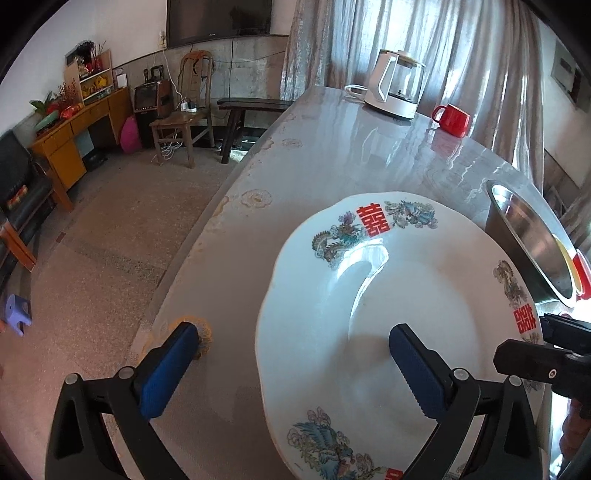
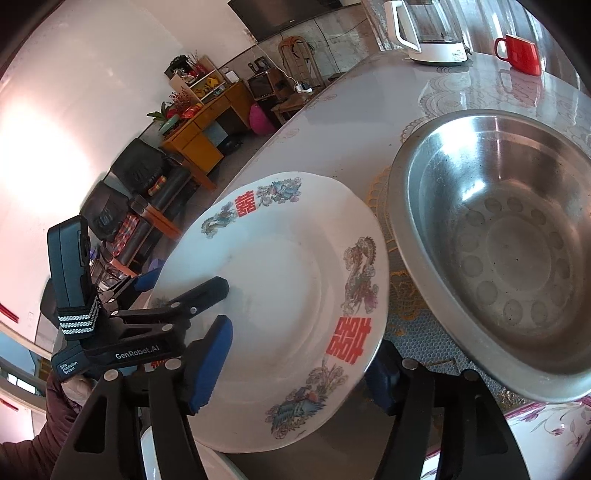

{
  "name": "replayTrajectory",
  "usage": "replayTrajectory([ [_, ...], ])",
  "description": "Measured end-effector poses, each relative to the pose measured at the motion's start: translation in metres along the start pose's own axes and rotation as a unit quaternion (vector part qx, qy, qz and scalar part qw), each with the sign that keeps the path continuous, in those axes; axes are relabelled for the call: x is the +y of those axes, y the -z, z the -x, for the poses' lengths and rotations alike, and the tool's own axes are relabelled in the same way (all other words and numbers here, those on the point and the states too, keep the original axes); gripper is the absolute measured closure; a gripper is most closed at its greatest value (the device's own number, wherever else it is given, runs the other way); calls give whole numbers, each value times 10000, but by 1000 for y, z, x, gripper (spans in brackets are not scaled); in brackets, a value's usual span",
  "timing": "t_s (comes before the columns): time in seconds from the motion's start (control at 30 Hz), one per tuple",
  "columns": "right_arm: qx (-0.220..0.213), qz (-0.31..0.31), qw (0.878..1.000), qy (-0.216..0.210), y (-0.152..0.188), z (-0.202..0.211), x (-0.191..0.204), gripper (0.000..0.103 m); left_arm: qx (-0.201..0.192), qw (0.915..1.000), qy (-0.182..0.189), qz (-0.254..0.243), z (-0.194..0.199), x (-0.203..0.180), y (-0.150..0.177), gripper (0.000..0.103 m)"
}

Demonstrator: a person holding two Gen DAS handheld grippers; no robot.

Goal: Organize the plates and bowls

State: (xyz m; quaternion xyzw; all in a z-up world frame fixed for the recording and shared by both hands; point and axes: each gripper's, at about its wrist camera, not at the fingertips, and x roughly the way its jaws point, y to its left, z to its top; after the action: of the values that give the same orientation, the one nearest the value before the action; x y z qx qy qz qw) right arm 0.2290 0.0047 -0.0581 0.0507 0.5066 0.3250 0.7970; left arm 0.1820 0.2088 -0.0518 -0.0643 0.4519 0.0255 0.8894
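A glossy grey table carries a white-based electric kettle with a clear jug at its far end, and a red mug stands just to the kettle's right, apart from it. Behind them hang pale curtains, with a dark television on the wall to the left. Farther left across the speckled floor stand a wooden chair, a dark bench, a yellow wooden desk with a pink bag beside it, and a small purple stool nearer by.
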Motion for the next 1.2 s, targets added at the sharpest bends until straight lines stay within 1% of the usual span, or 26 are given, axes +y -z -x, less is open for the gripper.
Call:
replayTrajectory([
  [0.17, 1, -2, 10000, 0, 0, 0, 0, 36, 67, 9999, -53, 60, -1, 1, -2, 0],
  [0.33, 15, -62, 10000, -34, 0, 2, -3, 36, 80, 9998, 85, -138, 2, 5, 1, 0],
  [0.4, 23, -89, 9999, -45, 0, 2, -4, 36, 143, 9997, 133, -173, 2, 6, -1, 0],
  [0.43, 27, -98, 9999, -48, -1, 1, -4, 36, 176, 9996, 186, -101, 4, 7, -1, 0],
  [0.47, 30, -105, 9999, -48, -1, 1, -4, 36, 196, 9993, 322, -19, 6, 8, -1, 0],
  [0.5, 30, -105, 9999, -47, 0, 1, -4, 36, 195, 9986, 483, 12, 7, 7, 0, 0],
  [0.53, 26, -101, 9999, -52, 0, 1, -4, 36, 156, 9985, 525, -23, 8, 6, 0, 2],
  [0.57, 20, -92, 9999, -48, 0, 1, -3, 37, 50, 9990, 439, -117, 10, 3, -1, 15],
  [0.6, 9, -88, 10000, -16, 1, 2, -4, 42, -36, 9993, 296, -238, 11, 0, -1, 26],
  [0.63, -4, -86, 10000, 35, 1, 2, -4, 45, -33, 9992, 236, -323, 11, -3, -1, 43],
  [0.67, -19, -116, 9999, 47, 1, 3, -5, 50, -13, 9989, 325, -345, 10, -5, -1, 44],
  [0.73, -21, -121, 9999, 103, 2, 4, -7, 56, 61, 9976, 521, -455, 9, -11, -1, 44],
  [0.77, -13, -116, 9999, 109, 1, 4, -9, 57, 33, 9976, 468, -507, 10, -13, 0, 42],
  [0.8, -3, -110, 9999, 107, 1, 4, -9, 57, 30, 9977, 449, -504, 10, -13, 0, 42],
  [0.9, 8, -103, 9999, 107, 1, 4, -8, 57, 37, 9980, 486, -391, 12, -8, -1, 49],
  [0.97, 11, -97, 9999, 116, 1, 4, -8, 57, 28, 9978, 443, -492, 14, -10, 0, 48],
  [1.0, 12, -93, 9999, 115, 1, 4, -8, 57, 53, 9976, 417, -549, 15, -11, 0, 47],
  [1.03, 14, -91, 9999, 113, 1, 4, -8, 57, 95, 9972, 455, -590, 13, -12, -1, 42],
  [1.07, 19, -92, 9999, 110, 1, 4, -7, 57, 155, 9960, 629, -622, 11, -12, -3, 34],
  [1.1, 27, -104, 9999, 101, 0, 4, -8, 57, 211, 9940, 877, -615, 8, -11, -3, 31],
  [1.13, 32, -116, 9999, 101, 0, 4, -8, 57, 177, 9931, 1012, -564, 8, -8, -4, 29],
  [1.2, 35, -122, 9998, 122, 1, 4, -8, 57, 75, 9955, 816, -473, 9, -6, -6, 35],
])
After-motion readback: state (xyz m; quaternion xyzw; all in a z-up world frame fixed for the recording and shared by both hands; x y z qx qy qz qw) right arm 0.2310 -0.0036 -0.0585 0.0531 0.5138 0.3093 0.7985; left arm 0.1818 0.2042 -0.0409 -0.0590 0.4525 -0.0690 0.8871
